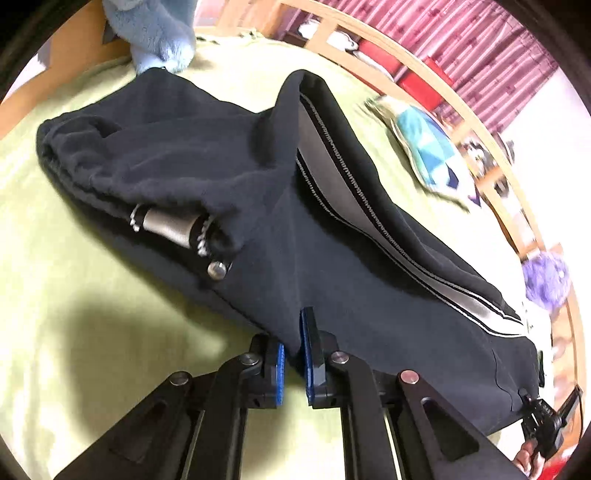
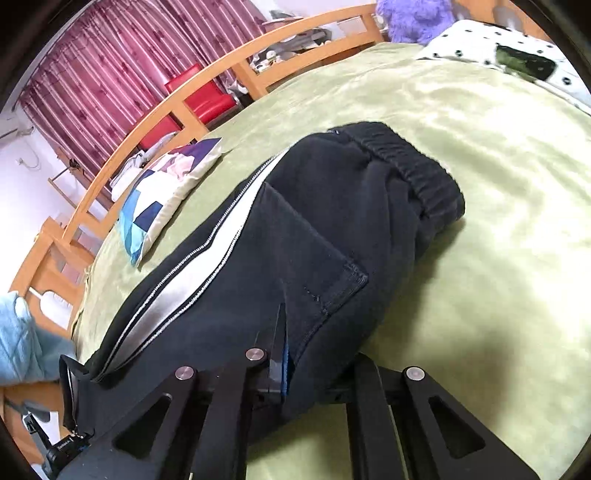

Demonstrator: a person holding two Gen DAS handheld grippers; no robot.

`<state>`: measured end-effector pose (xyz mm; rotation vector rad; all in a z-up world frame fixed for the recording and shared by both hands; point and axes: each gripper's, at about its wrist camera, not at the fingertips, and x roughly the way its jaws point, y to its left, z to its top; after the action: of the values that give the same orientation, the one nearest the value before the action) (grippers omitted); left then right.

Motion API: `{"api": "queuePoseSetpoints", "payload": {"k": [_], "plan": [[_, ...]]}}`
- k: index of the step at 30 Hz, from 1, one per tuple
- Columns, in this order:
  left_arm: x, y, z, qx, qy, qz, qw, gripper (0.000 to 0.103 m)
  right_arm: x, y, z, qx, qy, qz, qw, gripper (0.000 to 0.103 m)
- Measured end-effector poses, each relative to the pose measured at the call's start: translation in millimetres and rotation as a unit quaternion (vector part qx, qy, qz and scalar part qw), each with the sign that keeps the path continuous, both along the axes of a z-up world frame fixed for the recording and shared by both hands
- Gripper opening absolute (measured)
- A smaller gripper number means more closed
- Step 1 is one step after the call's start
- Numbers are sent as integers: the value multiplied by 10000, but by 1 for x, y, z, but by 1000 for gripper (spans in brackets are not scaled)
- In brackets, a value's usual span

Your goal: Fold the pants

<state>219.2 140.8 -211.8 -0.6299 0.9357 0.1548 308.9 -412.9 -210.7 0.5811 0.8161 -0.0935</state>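
Observation:
Black pants (image 1: 332, 266) with a grey side stripe lie on a light green bedspread (image 1: 74, 295). In the left wrist view my left gripper (image 1: 293, 363) is shut on a fold of the pants' near edge, lifting it; the drawstring's metal tip (image 1: 166, 225) hangs from the gathered waistband at left. In the right wrist view the same pants (image 2: 314, 236) run away from me, the elastic waistband (image 2: 417, 173) at the far end. My right gripper (image 2: 295, 365) is shut on the pants' near edge; cloth drapes over and hides its right finger.
A patterned pillow (image 1: 428, 147) (image 2: 166, 195) lies beyond the pants near the wooden bed rail (image 2: 155, 110). A blue plush (image 1: 159, 33) and a purple plush (image 2: 413, 18) sit at the bed's edges. A polka-dot pillow (image 2: 480, 48) lies far right.

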Motion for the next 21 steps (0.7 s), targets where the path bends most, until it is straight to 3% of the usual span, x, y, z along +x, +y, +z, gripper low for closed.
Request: {"api": "queuePoseSetpoints", "payload": {"k": [4,8,11,13,15,18,19,21], "plan": [[-52,-34,-1,-70,109,-258,9996,8,-60,-43,9,91,156,-160,9997,8],[-116,-87,2,163,131,-893,9958,9,-126,-88,17,-225,197,-294,9991,8],[-145,-115,-2,290,195,-1156,9927,10,-162,-127,16,-152,375,-502,9979,8],[-152,-121,-2,546,325,-1314,9893,13,-176,-141,8,-133,638,-454,9968,14],[-158,-119,3,513,449,-1429,9874,17,-180,-140,2,-192,907,-357,9951,27],[-181,-107,24,553,281,-1583,9854,19,-198,-121,14,-964,961,-229,9904,38],[-187,-104,33,688,175,-1616,9843,22,-205,-110,22,-1309,929,-168,9869,40],[-193,-103,46,968,33,-1643,9816,47,-211,-91,40,-1739,742,-124,9819,44]]}}
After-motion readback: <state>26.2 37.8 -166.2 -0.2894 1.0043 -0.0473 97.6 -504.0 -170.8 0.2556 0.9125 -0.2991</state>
